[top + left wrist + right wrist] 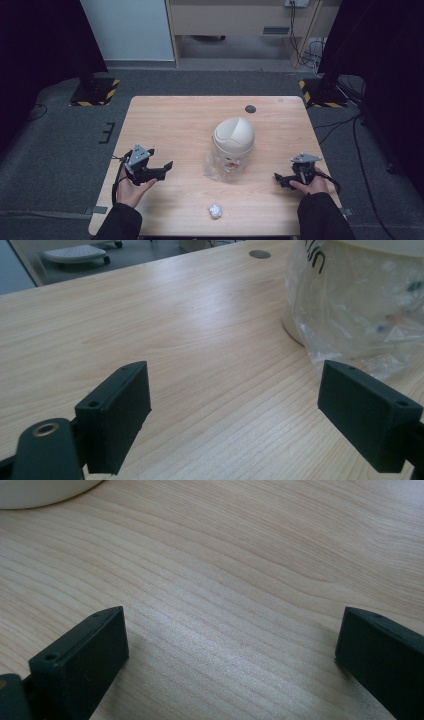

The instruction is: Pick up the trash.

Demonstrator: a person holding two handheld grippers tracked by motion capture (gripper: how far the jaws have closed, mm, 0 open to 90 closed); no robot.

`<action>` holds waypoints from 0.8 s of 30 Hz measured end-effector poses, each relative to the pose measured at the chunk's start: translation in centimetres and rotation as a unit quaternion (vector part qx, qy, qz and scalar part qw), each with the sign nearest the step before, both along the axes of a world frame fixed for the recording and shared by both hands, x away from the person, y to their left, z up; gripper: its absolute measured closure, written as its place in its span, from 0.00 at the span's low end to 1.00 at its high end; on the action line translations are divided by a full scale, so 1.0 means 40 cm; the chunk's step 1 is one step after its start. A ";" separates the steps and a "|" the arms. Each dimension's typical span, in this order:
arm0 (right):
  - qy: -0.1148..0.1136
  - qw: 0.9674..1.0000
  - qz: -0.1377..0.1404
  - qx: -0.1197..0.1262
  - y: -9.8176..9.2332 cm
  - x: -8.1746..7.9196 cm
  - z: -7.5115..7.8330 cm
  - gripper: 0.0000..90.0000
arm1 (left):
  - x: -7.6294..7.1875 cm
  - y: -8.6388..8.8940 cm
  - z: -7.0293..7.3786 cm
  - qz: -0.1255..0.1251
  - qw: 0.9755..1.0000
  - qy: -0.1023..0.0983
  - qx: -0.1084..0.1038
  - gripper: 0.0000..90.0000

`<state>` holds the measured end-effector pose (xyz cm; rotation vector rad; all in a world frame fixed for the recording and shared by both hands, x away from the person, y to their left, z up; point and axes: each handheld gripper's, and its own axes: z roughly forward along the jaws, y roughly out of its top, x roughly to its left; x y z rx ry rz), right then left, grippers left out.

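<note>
A cream domed container stands near the middle of the wooden table. A crumpled clear plastic bag lies against its near side, with small coloured bits inside. A crumpled white paper ball rests near the front edge. My left gripper sits low at the table's left, open and empty, pointing toward the bag. In the left gripper view the bag and container lie ahead to the right of my open gripper. My right gripper is open and empty at the right; its view shows my gripper over bare wood, the container's base at top left.
A dark round grommet sits in the tabletop near the far edge, and the left gripper view has the grommet at its top. Beyond the table are grey carpet, black stands with striped bases and cables on the right.
</note>
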<state>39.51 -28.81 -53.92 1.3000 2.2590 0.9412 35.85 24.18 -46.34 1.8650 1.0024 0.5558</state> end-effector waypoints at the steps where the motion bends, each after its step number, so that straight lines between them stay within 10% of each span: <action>1: 0.000 1.000 0.000 0.000 0.000 0.000 0.000 0.01 | -0.001 -0.002 0.003 -0.002 1.000 -0.002 -0.002 0.15; 24: 0.000 1.000 0.000 0.000 0.000 0.000 0.000 0.01 | -0.020 -0.078 0.070 -0.063 0.997 -0.045 -0.007 0.16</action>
